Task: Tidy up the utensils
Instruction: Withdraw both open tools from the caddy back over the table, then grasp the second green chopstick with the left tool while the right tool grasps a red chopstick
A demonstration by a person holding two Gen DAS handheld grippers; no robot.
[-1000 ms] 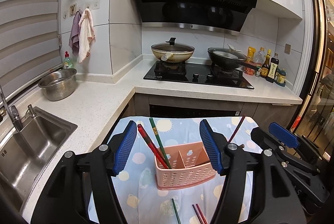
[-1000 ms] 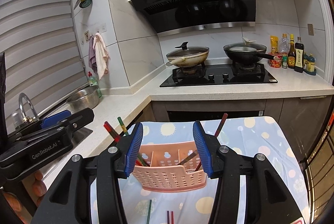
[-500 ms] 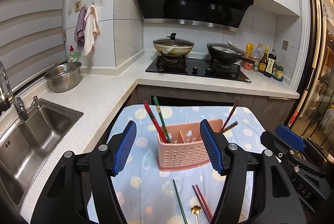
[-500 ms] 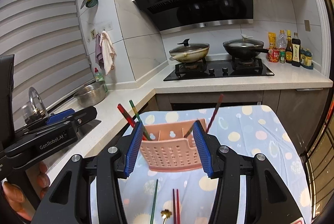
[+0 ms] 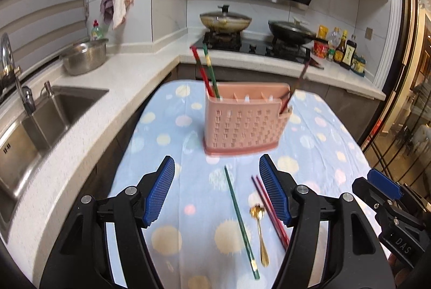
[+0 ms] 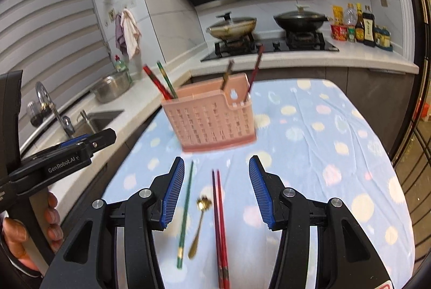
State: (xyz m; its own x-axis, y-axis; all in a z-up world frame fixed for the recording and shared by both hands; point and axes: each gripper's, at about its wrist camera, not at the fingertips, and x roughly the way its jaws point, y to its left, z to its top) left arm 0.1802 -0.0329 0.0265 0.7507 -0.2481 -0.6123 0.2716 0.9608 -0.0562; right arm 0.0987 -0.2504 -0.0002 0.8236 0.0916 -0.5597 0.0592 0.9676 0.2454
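Observation:
A pink perforated utensil holder stands on the blue dotted cloth. It holds a red and a green chopstick at its left end and dark chopsticks at its right. In front of it lie a green chopstick, a gold spoon and a red pair of chopsticks. My left gripper is open and empty above these. My right gripper is open and empty above them too.
A steel sink and a steel bowl lie on the white counter to the left. The stove with two pans and sauce bottles stand behind. The table's right edge drops toward a glass door.
Both grippers have pulled back and risen away from the holder. The loose green chopstick, spoon and red pair have come into full view. Both stay open.

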